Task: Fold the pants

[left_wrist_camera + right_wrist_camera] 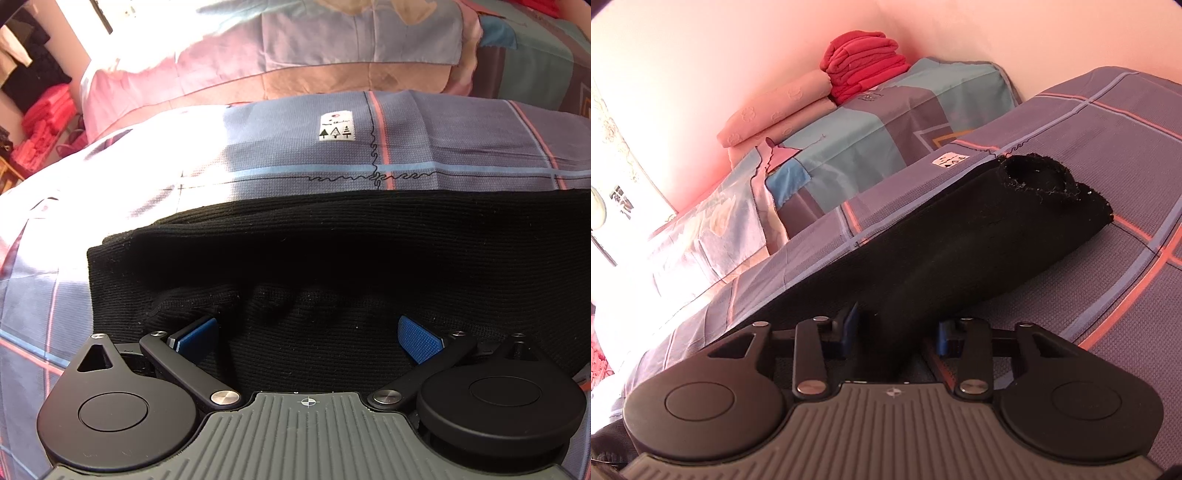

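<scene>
Black knit pants [332, 251] lie folded lengthwise across the plaid bed sheet [295, 155]. My left gripper [308, 338] points down onto their near edge. Its blue pads [197, 338] stand wide apart, with a bunched ridge of the fabric between them and not squeezed. In the right wrist view the pants [960, 251] run away from me to the open leg cuffs [1038, 177] at the far end. My right gripper [897, 332] has its jaws drawn in on the near end of the pants, and the fabric fills the space between the pads [851, 328].
A patchwork quilt [868, 129] is heaped along the wall behind the pants, with folded pink and red blankets [860, 62] on top. Red folded clothes [44, 122] sit on a shelf at far left. Bare sheet [1126, 295] lies to the right of the pants.
</scene>
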`<state>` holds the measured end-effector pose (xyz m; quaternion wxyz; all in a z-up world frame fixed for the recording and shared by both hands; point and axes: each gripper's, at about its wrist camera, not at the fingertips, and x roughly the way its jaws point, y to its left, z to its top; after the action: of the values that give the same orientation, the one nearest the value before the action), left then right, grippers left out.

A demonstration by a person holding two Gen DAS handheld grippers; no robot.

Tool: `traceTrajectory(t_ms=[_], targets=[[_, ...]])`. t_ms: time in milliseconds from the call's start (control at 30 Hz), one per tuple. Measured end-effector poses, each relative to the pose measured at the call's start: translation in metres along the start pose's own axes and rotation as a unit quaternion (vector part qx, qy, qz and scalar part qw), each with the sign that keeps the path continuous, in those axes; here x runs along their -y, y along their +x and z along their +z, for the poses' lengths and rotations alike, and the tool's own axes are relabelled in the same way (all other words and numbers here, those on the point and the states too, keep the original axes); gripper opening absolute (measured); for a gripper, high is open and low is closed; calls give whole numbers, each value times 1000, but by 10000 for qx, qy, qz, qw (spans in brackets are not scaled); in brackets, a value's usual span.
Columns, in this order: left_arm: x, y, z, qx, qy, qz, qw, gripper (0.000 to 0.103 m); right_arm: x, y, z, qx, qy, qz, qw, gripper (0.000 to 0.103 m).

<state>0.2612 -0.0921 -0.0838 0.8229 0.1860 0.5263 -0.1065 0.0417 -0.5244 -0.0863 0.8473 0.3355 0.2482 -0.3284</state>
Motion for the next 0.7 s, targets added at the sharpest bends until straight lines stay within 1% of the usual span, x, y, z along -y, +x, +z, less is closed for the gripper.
traceTrajectory(t_ms=[67, 100, 133, 200, 267, 300, 367, 400, 433, 467, 500, 533, 567, 600, 633, 667, 700], targets=[[1, 0, 0, -1, 8, 11, 10000, 103, 1, -1, 2, -55, -26, -14, 10000, 35], [1, 0, 0, -2, 10, 14, 10000, 103, -2, -2, 3, -67, -100, -81, 9999, 30], [0, -1, 0, 10, 1, 0, 10000, 103, -10, -5, 3, -40, -289, -215, 9993, 26], [-6, -11, -1, 131, -151, -200, 9996, 103, -36, -16, -1, 213, -962, -510, 9938, 23], [-15, -22, -3, 263, -342, -464, 9980, 103, -73, -34, -15, 666, -1950, -751, 9757, 22], [-21, -30, -5, 384, -437, -578, 9966, 103, -92, -44, -25, 902, -2397, -800, 9633, 22], [-32, -46, -10, 616, -507, -575, 9952, 103, -135, -66, -55, 1433, -3456, -695, 9248, 22], [-36, -52, -12, 708, -526, -528, 9947, 103, -156, -75, -77, 1662, -3961, -550, 9014, 22], [-40, -56, -14, 759, -544, -492, 9944, 103, -179, -82, -104, 1839, -4489, -342, 8738, 22], [-44, -58, -15, 785, -574, -458, 9942, 103, -197, -84, -130, 1912, -4955, -156, 8472, 22], [-47, -60, -17, 797, -614, -442, 9939, 103, -216, -81, -162, 1888, -5537, 23, 8110, 22], [-50, -60, -19, 797, -647, -445, 9937, 103, -229, -73, -192, 1780, -6068, 107, 7746, 24], [-52, -60, -20, 782, -672, -440, 9937, 103, -238, -62, -220, 1592, -6583, 104, 7357, 25], [-55, -59, -20, 748, -690, -414, 9940, 103, -244, -49, -248, 1389, -7101, 99, 6902, 24], [-56, -58, -21, 709, -701, -383, 9943, 103, -243, -43, -265, 1348, -7382, 98, 6609, 21], [-57, -58, -23, 684, -709, -369, 9945, 103, -242, -41, -275, 1426, -7511, 25, 6446, 20], [-61, -59, -27, 673, -716, -376, 9945, 103, -241, -41, -276, 1469, -7506, -7, 6442, 20]])
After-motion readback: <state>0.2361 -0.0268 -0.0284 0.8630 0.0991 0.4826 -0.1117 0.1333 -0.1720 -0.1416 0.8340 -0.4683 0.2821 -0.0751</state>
